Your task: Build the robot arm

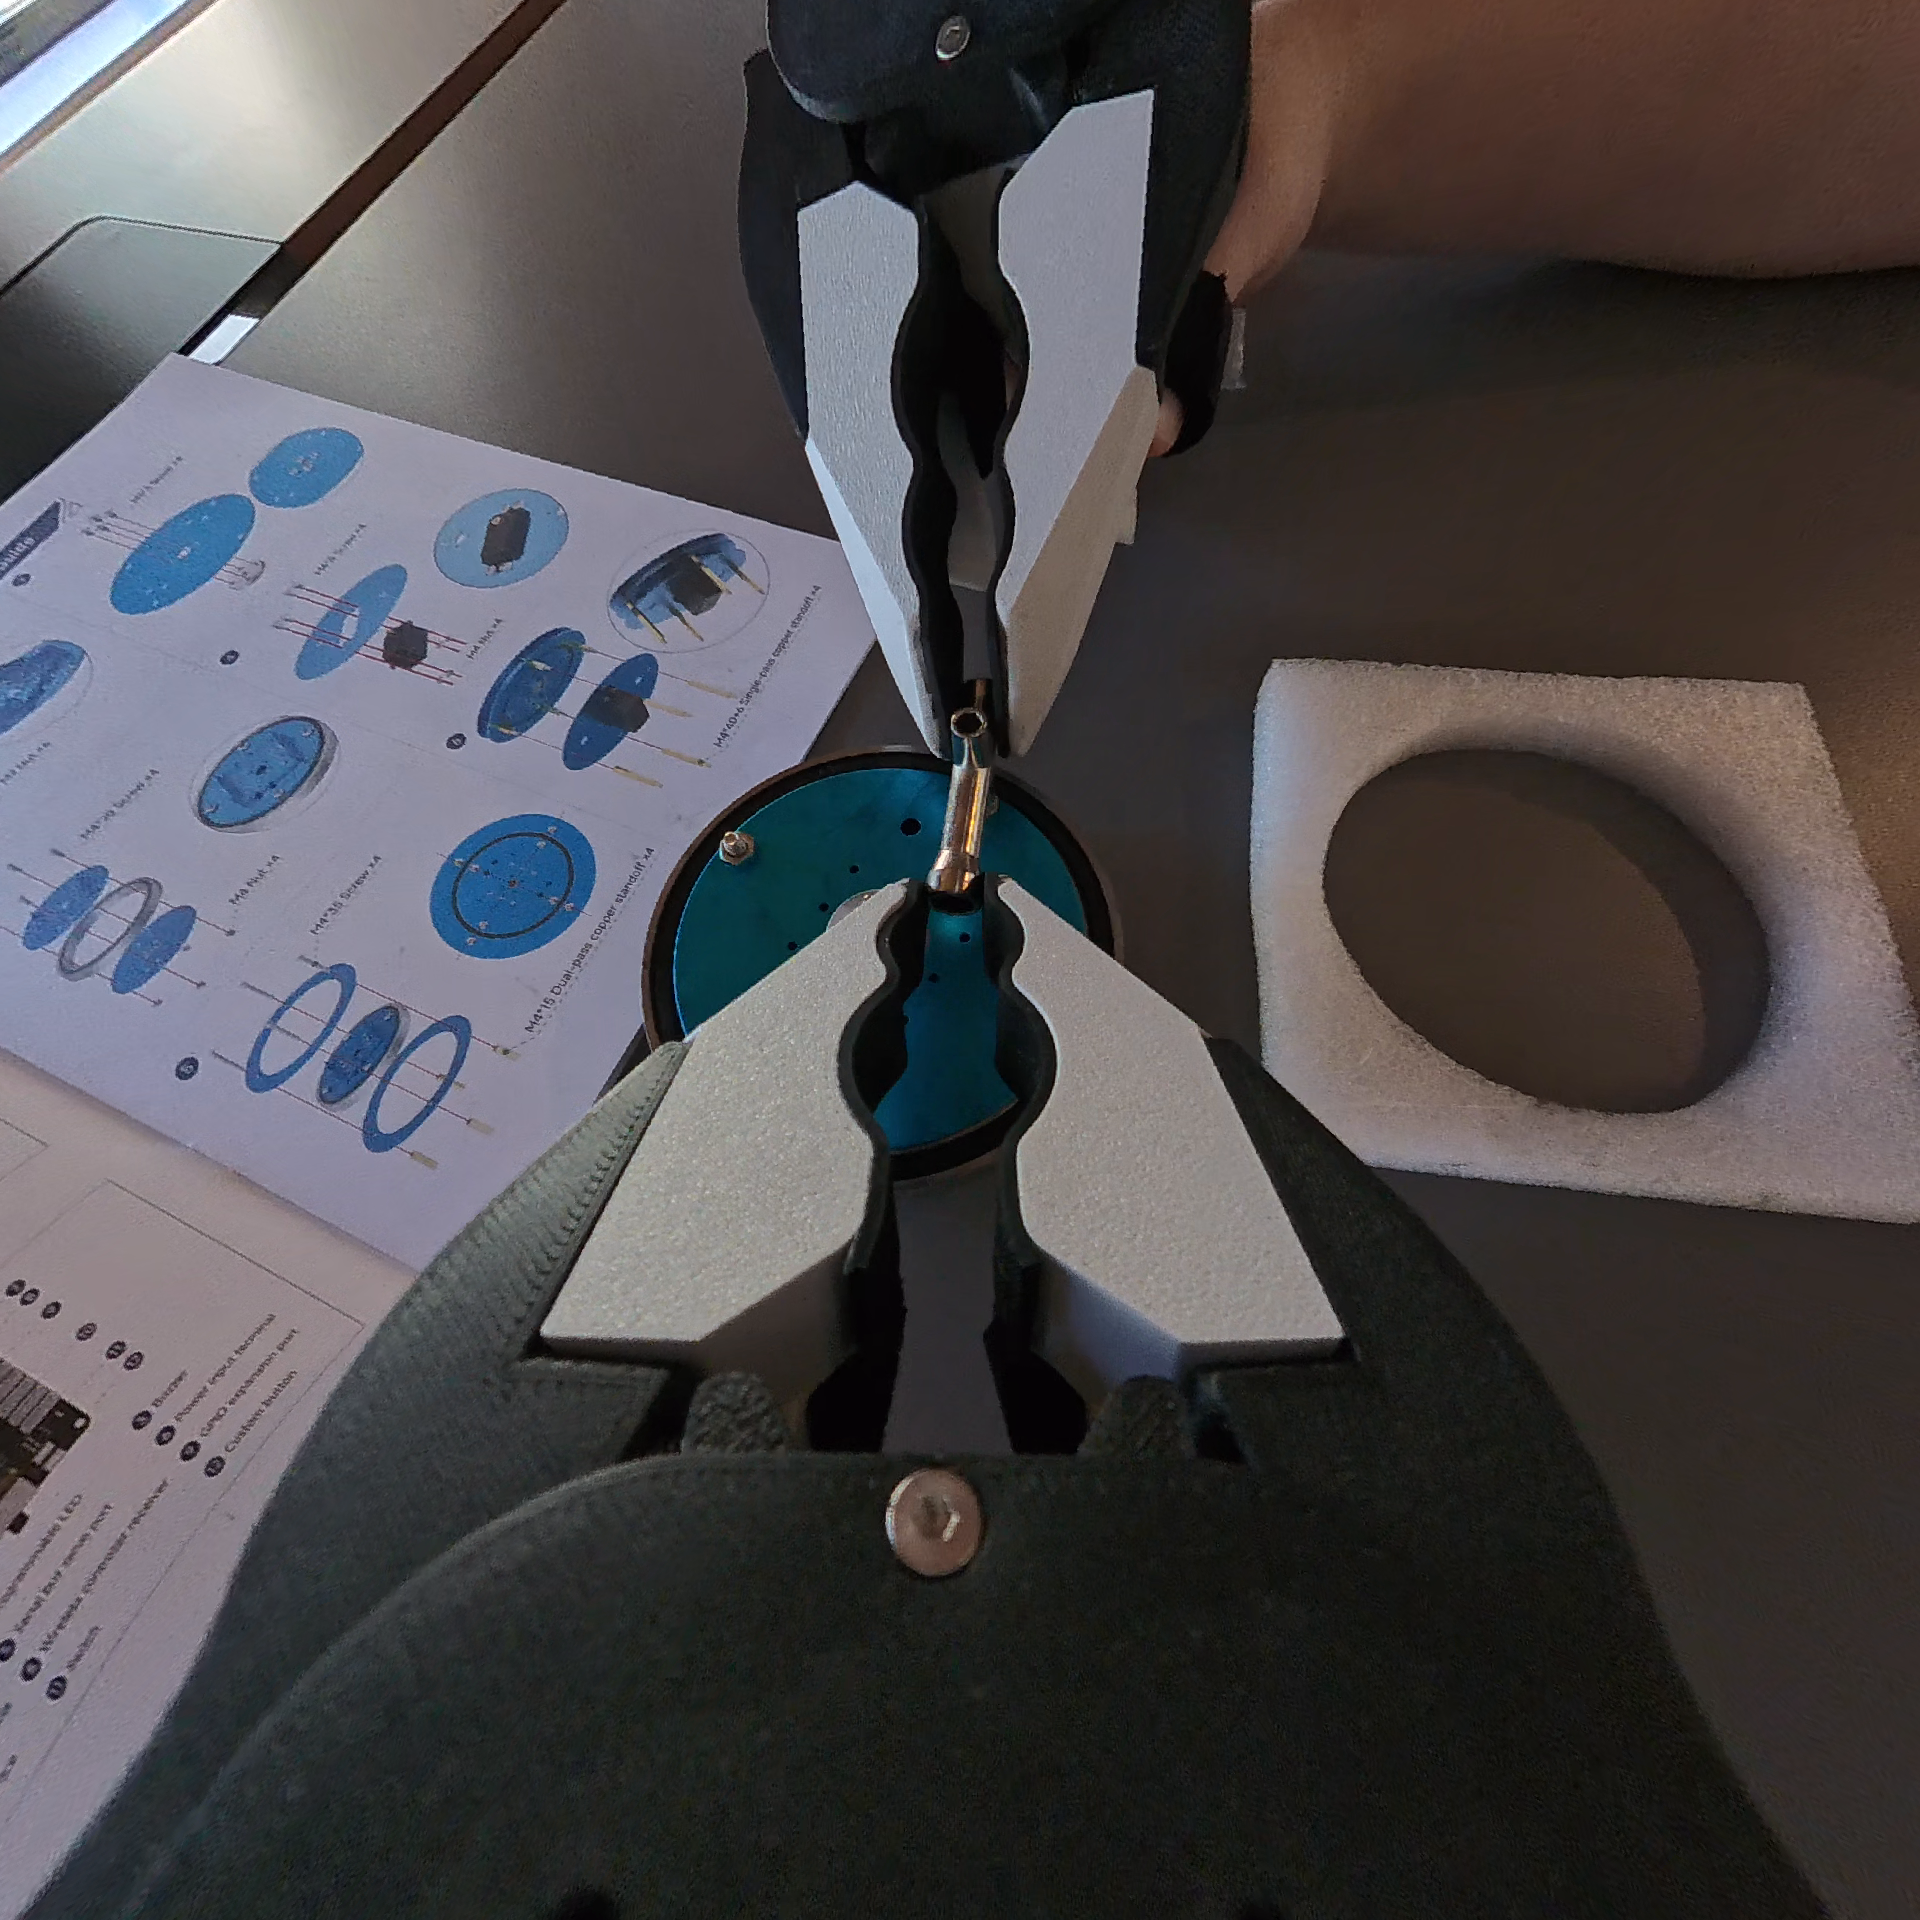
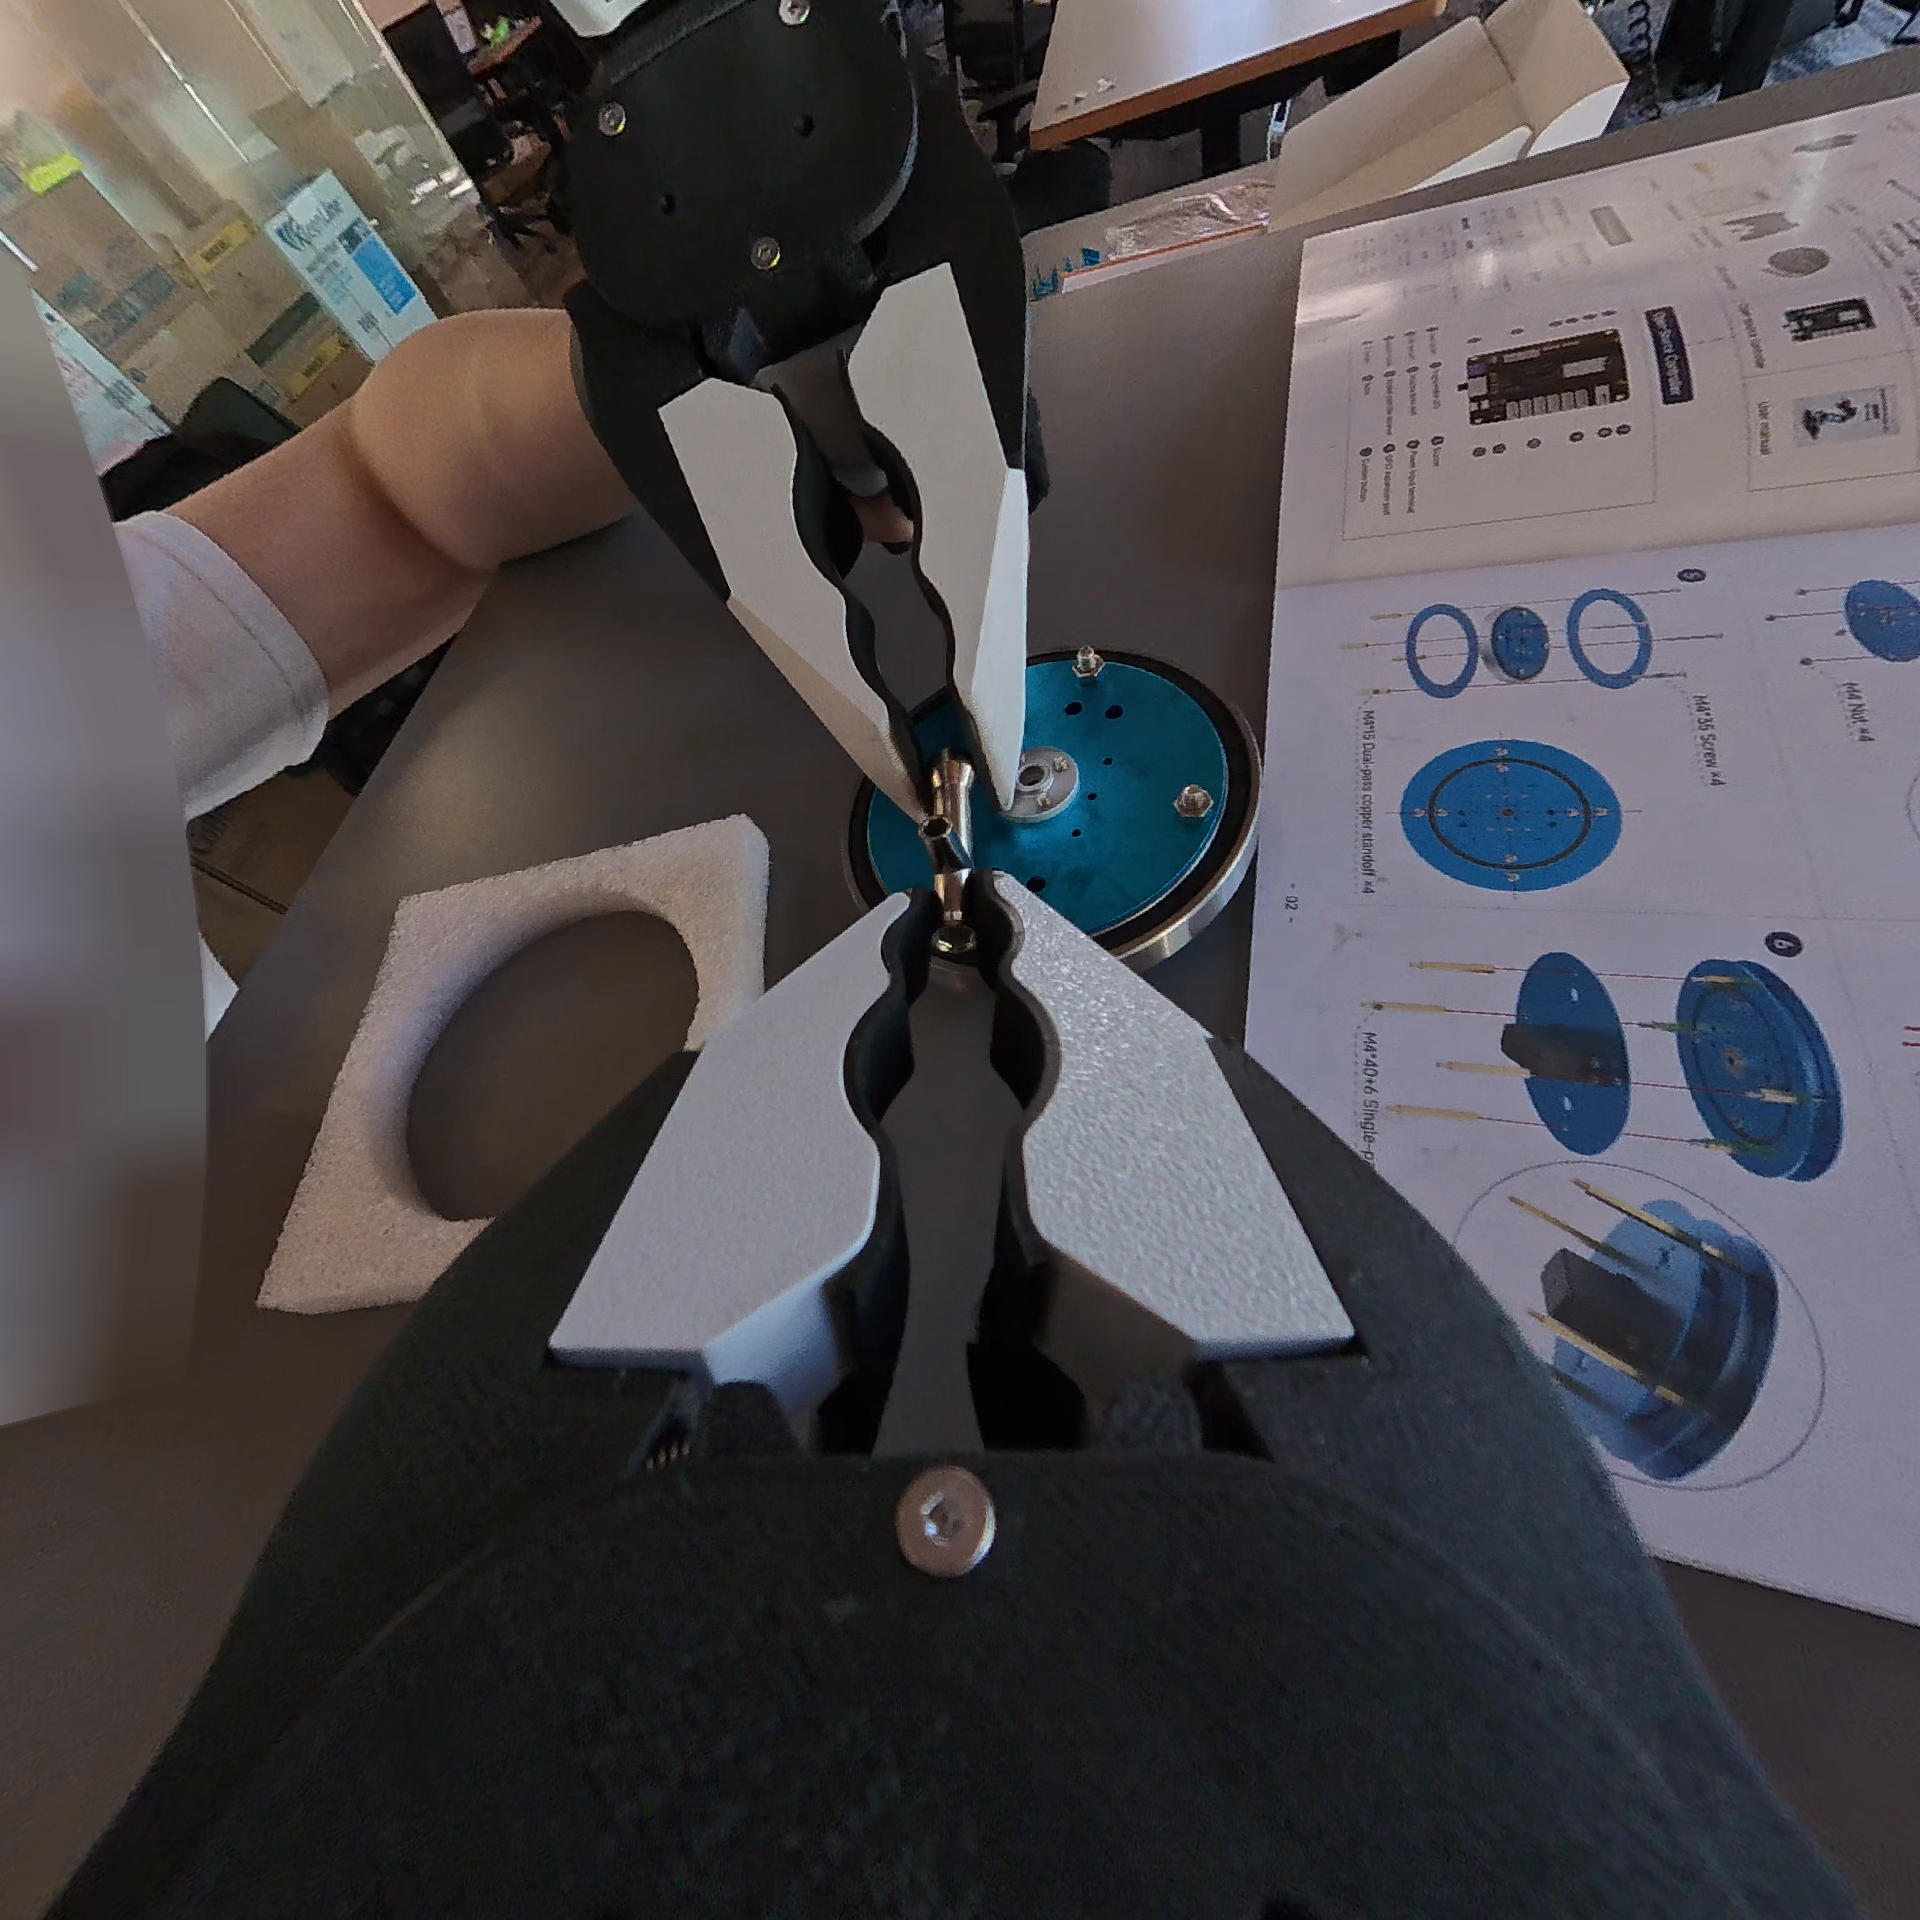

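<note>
- Left wrist view: left gripper (image 1: 953, 883) jaws closed on the lower end of a small silver metal socket tool (image 1: 964, 816), over a round blue metal disc with a dark rim (image 1: 800, 914) on the grey table (image 1: 1455, 416). Right gripper (image 1: 982, 717) pinches the tool's upper end. White foam square with a round hole (image 1: 1299, 935) lies just right; printed assembly sheet (image 1: 364, 779) left.
- Right wrist view: right gripper (image 2: 951, 904) jaws closed on the tool, left gripper (image 2: 951, 795) opposite.

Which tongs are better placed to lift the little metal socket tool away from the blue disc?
Right, probably. The right tongs pinch the socket tool narrowly by one end, while the left tongs only bracket its flared end over the blue disc, contact unclear.
</note>
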`<state>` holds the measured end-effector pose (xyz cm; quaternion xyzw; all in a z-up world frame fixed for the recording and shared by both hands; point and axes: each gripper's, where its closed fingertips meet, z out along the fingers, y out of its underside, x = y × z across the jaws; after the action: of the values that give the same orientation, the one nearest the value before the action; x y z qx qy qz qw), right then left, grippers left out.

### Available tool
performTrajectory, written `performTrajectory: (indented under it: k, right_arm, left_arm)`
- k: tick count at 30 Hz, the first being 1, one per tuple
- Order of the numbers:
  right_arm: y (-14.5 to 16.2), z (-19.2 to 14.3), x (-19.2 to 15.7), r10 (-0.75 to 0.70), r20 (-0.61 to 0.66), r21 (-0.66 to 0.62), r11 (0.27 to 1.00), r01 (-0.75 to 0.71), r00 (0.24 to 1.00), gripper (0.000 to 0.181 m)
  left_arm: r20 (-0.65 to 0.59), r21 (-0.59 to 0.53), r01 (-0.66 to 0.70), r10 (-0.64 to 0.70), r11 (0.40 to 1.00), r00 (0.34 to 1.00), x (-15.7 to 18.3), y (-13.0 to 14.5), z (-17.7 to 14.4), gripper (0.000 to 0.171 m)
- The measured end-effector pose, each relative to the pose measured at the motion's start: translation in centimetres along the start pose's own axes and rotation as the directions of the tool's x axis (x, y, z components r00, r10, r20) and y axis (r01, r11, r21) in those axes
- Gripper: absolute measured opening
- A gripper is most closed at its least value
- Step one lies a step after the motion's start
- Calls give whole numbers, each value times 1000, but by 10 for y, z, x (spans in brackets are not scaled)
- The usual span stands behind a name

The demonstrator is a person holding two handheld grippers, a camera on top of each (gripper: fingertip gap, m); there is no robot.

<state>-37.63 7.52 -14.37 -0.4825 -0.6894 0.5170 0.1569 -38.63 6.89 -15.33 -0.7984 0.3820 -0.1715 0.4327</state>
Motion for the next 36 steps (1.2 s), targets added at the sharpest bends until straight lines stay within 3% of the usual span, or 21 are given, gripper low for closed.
performTrajectory:
  k: [6, 13, 16, 19, 22, 25, 29, 33, 36]
  right_arm:
    - [2, 0, 1, 54, 23, -3, 999, -54, 998, 6]
    - [-17, -7, -3, -176, -91, -12, 984, 175, 980, 6]
    - [-40, -15, -2, -207, -160, 116, 967, 227, 965, 27]
    - [-67, -27, 2, -67, -142, 351, 929, 114, 988, 42]
    - [-79, -34, 4, 135, 68, 521, 840, -151, 989, 45]
    - [-79, -33, 8, 241, 196, 545, 780, -310, 951, 35]
    - [-73, -19, -5, 185, 183, 471, 845, -252, 965, 31]
    - [-81, -22, -6, 154, 124, 518, 833, -196, 980, 12]
    - [-82, -23, -9, 175, 174, 514, 823, -241, 969, 8]
  left_arm:
    - [-15, 27, 38, -38, 999, 999, -1, -4, -1, 10]
    - [22, 136, 39, -42, 990, 999, -2, -30, -16, 9]
    - [40, 222, 55, -65, 974, 997, -3, -44, -25, 9]
    - [46, 336, 101, -123, 936, 991, -8, -59, -39, 9]
    - [15, 442, 169, -196, 881, 980, -16, -70, -56, 9]
    - [-44, 478, 244, -254, 844, 966, -21, -71, -61, 9]
    - [-57, 485, 278, -288, 829, 956, -25, -70, -61, 9]
    - [-60, 480, 283, -291, 831, 955, -21, -70, -59, 9]
    - [-77, 478, 303, -304, 825, 950, -17, -72, -56, 9]
